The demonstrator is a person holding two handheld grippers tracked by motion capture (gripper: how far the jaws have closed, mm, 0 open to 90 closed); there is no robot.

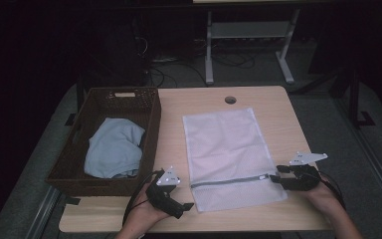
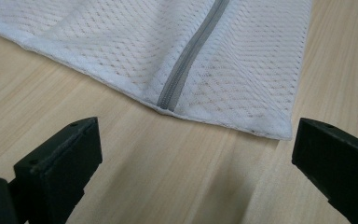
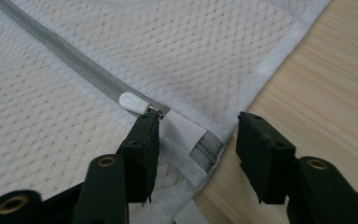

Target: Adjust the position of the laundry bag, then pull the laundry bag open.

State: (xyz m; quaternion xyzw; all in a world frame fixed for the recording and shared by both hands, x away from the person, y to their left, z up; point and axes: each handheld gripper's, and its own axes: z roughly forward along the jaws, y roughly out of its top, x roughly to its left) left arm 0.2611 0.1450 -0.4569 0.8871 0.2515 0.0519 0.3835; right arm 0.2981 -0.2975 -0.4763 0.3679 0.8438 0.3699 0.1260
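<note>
A: How is the table (image 1: 273, 107) laid out?

B: A pale wood-grain top is seen. A white mesh laundry bag (image 1: 229, 149) is laid flat at its middle, long axis running near to far. A grey zipper (image 1: 229, 180) is set across it left to right, close to the near edge. A dark woven basket (image 1: 79, 149) with light blue cloth (image 1: 114, 149) is placed at the left.

A: And the grippers?

B: The left gripper (image 2: 191, 163) is held on bare wood just off the bag's near-left corner, jaws wide apart, nothing between them. The right gripper (image 3: 193, 140) is placed over the zipper's right end, jaws part-open, one tip beside the white pull tab (image 3: 131, 101), which is not pinched. Bare wood is left free to the right.
</note>
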